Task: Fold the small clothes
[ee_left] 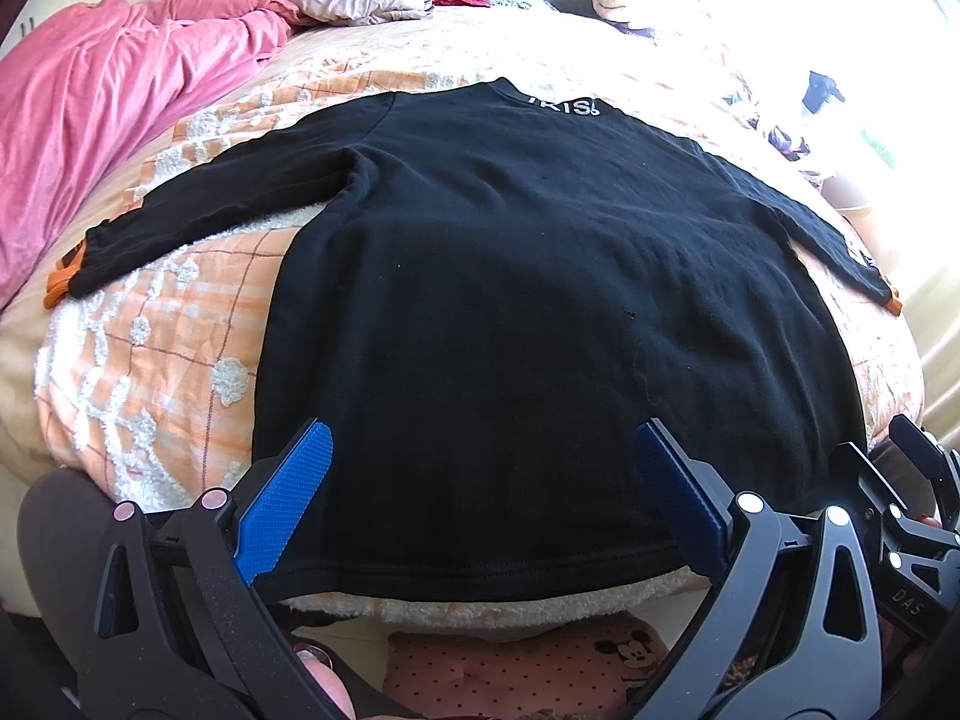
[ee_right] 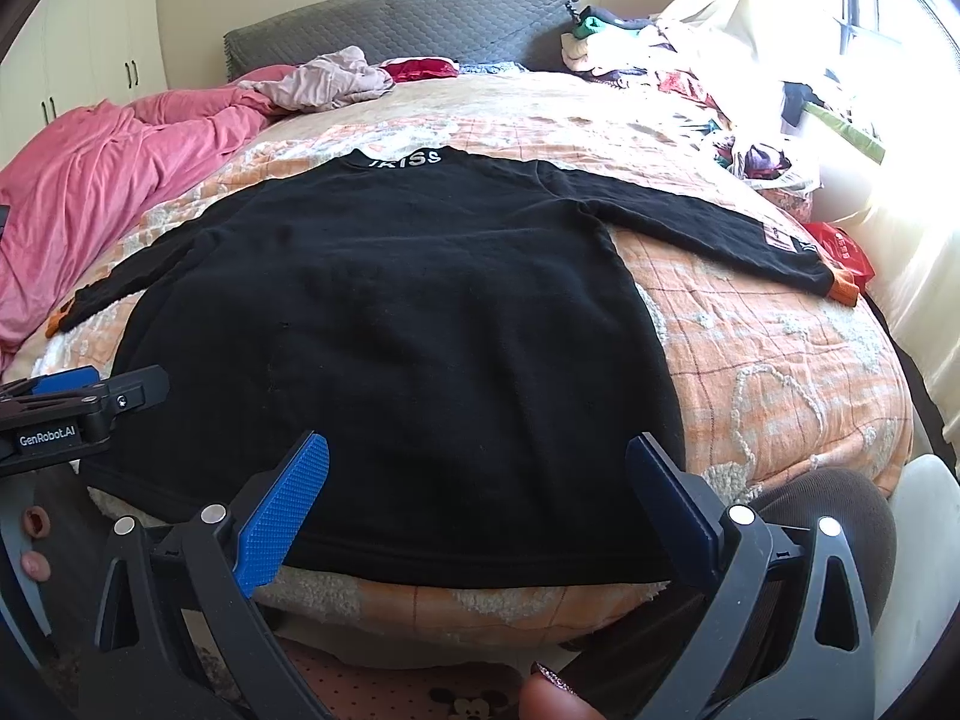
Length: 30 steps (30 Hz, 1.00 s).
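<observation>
A black long-sleeved shirt (ee_left: 510, 276) with white letters at the collar and orange cuffs lies flat and spread out on the bed, sleeves out to both sides; it also shows in the right wrist view (ee_right: 390, 324). My left gripper (ee_left: 483, 450) is open, its blue pads above the hem near the bed's front edge, holding nothing. My right gripper (ee_right: 477, 462) is open and empty, above the hem toward the shirt's right side. The right gripper shows at the right edge of the left wrist view (ee_left: 918, 480), and the left gripper at the left edge of the right wrist view (ee_right: 78, 402).
The shirt rests on an orange checked quilt (ee_right: 780, 360). A pink blanket (ee_left: 108, 120) lies bunched on the left. A beige garment (ee_right: 330, 84) and a grey headboard (ee_right: 390, 18) are at the far end. A pile of clothes (ee_right: 690, 72) sits far right by the window. A red bag (ee_right: 840, 249) lies by the right cuff.
</observation>
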Tool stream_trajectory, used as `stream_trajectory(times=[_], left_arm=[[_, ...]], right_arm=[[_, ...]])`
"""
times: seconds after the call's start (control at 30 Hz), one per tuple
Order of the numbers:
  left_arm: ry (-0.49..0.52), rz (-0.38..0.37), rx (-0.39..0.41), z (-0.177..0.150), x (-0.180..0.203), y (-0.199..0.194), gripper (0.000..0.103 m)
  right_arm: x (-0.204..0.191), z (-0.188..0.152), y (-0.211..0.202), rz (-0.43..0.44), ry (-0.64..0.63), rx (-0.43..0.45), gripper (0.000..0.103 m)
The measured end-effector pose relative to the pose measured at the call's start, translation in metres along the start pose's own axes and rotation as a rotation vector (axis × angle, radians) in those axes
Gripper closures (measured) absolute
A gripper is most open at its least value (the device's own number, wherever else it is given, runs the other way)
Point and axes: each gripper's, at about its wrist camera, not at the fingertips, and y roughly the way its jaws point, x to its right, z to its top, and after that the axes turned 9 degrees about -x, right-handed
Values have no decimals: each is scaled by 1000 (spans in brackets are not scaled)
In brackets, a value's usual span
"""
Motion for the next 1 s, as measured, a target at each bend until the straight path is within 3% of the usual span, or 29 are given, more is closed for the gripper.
stream_trajectory(times=[1.0], left_arm=[[-3,-6,-2,-1,-1,-1,8]], right_arm=[[-2,0,-2,-8,-6,0,4]])
